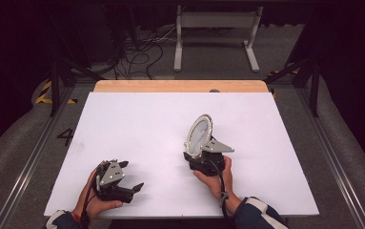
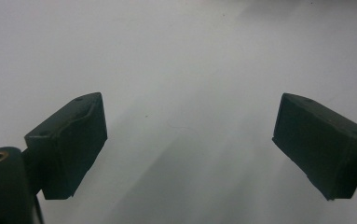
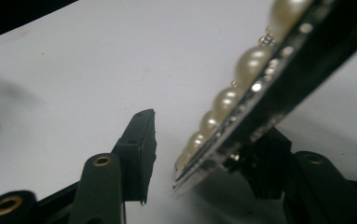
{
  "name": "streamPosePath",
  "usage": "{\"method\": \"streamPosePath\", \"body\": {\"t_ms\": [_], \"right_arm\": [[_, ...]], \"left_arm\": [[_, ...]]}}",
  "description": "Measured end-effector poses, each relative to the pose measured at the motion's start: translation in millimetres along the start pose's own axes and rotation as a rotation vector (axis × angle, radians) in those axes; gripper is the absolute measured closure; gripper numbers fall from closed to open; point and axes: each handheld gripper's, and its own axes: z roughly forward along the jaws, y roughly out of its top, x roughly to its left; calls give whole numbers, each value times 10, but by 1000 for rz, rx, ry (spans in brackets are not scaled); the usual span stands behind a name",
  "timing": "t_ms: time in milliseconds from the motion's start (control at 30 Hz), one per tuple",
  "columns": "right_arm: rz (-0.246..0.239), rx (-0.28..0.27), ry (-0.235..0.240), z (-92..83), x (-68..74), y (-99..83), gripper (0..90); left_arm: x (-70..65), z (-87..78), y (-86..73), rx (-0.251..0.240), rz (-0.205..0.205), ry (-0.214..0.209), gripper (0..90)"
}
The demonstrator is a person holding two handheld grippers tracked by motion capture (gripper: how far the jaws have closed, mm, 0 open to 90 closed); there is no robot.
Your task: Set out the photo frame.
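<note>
Glossy pearl-rimmed mirror (image 1: 198,135), matt white table (image 1: 137,124), pale wood edge (image 1: 170,86)

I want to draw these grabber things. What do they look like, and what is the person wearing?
Each gripper, left and right, is black with a grey three-cornered plate on top. The fingers are chunky black blocks with small screw holes and brass-coloured rings. A black cable trails along each wrist. The sleeves are dark blue and white.

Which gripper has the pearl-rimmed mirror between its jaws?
The right gripper: the pearl-rimmed oval mirror stands between its jaws. The left gripper is open over bare white table.
</note>
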Motion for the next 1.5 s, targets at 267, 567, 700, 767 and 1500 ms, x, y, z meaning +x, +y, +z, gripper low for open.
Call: {"method": "streamPosePath", "body": {"t_ms": [267, 567, 700, 767, 1500], "right_arm": [[29, -13, -14, 4, -35, -1, 595], [21, 28, 28, -63, -78, 7, 696], [22, 36, 44, -97, -89, -5, 710], [20, 42, 54, -116, -95, -11, 716], [-23, 83, 113, -349, -127, -80, 746]], "left_arm": [[3, -6, -4, 2, 3, 1, 101], [12, 30, 8, 8, 8, -7, 101], [12, 74, 30, 13, 18, -21, 101], [10, 91, 45, 14, 24, -28, 102], [105, 414, 361, -20, 54, -64, 100]]}}
